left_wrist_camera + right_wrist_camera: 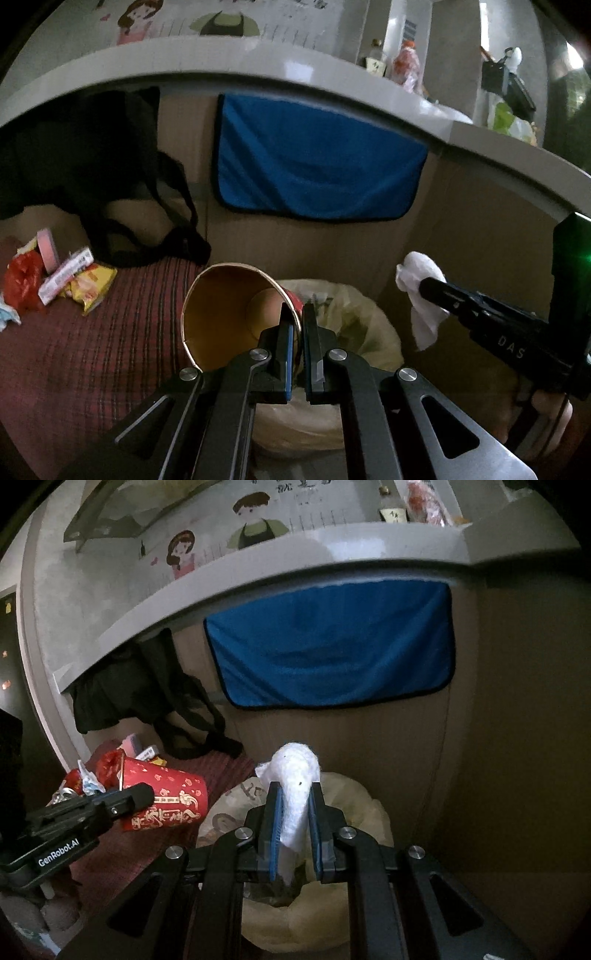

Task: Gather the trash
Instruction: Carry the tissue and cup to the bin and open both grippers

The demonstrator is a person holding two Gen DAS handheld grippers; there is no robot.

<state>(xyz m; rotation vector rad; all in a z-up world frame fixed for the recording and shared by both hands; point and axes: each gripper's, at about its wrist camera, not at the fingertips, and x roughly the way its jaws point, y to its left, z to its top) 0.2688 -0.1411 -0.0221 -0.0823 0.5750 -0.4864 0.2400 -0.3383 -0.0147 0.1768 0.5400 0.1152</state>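
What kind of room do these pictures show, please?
Probably a lived-in home corner, perhaps a kitchen or bedroom nook. A grey counter holds bottles before a cartoon wall sticker; below it sit a blue cloth and a bag-lined bin beside a plaid-covered surface.

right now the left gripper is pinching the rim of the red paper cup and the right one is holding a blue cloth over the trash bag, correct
Not quite. The right gripper holds a white tissue, not a blue cloth, as the right wrist view shows. The blue cloth hangs on the wall behind. The left gripper does pinch the red paper cup rim, near the trash bag.
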